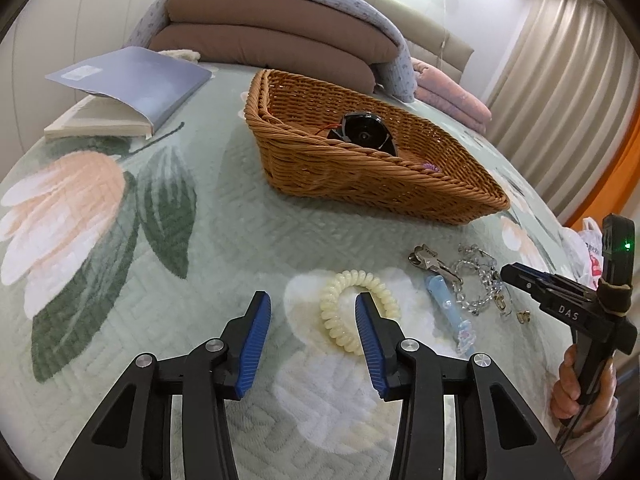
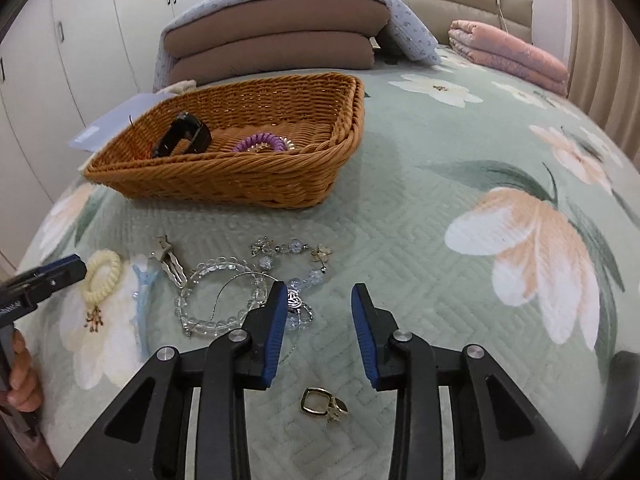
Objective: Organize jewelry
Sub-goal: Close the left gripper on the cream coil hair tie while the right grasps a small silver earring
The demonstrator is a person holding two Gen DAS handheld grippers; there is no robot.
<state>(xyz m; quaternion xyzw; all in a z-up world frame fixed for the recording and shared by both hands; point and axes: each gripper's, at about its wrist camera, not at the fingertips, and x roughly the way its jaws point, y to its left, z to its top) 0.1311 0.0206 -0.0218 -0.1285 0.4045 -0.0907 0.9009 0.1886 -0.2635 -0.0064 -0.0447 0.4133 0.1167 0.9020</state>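
A cream spiral hair tie [image 1: 340, 332] lies on the floral bedspread. My left gripper [image 1: 312, 306] stands open over it, with the right pad over the ring's hole and the near coil between the fingers, untouched. My right gripper [image 2: 319, 294] is open above the bedspread. A silver pendant [image 2: 294, 300] on a thin chain sits by its left finger, and a gold ring [image 2: 316, 400] lies below the jaws. A clear bead bracelet [image 2: 216, 296], flower charm bracelet [image 2: 296, 252], silver hair clip [image 2: 168, 260] and blue clip [image 2: 142, 284] lie to the left. The wicker basket [image 2: 224, 176] holds a black claw clip [image 2: 182, 136] and a purple hair tie [image 2: 260, 142].
An open book [image 1: 132, 84] lies left of the basket [image 1: 360, 176]. Folded brown quilts [image 2: 276, 40] and a pink blanket [image 2: 508, 56] are stacked at the headboard. A plastic bag [image 1: 592, 252] sits past the bed's right edge. A hand [image 1: 572, 384] holds the right gripper [image 1: 508, 274].
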